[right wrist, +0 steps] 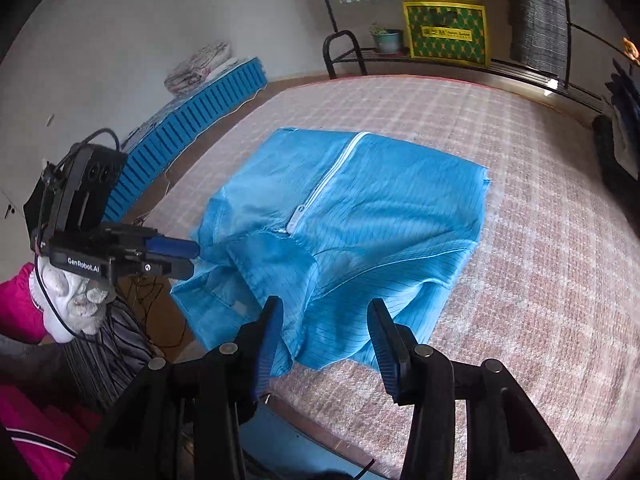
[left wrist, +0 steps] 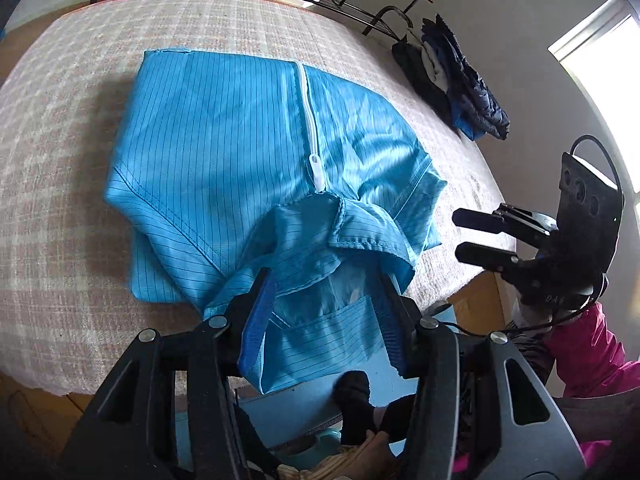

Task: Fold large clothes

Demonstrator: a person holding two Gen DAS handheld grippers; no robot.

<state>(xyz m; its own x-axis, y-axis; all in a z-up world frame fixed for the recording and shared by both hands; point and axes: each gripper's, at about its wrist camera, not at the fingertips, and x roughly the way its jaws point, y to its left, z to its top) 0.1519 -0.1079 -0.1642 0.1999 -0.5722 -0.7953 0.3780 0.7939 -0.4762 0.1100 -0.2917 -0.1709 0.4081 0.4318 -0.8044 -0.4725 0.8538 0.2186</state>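
Left gripper (left wrist: 324,312): jaws parted, collar end of the striped bright-blue zip-front garment (left wrist: 240,140) lying slack between them, not pinched. Right gripper (right wrist: 324,336): released, hovering over the garment's near hem, holding nothing. Garment partly folded mid-way on the pink-and-white checked bed cover (right wrist: 540,280), collar flap spilling over the near edge. Best next: pinch both near corners evenly, lift together, carry toward the far edge.
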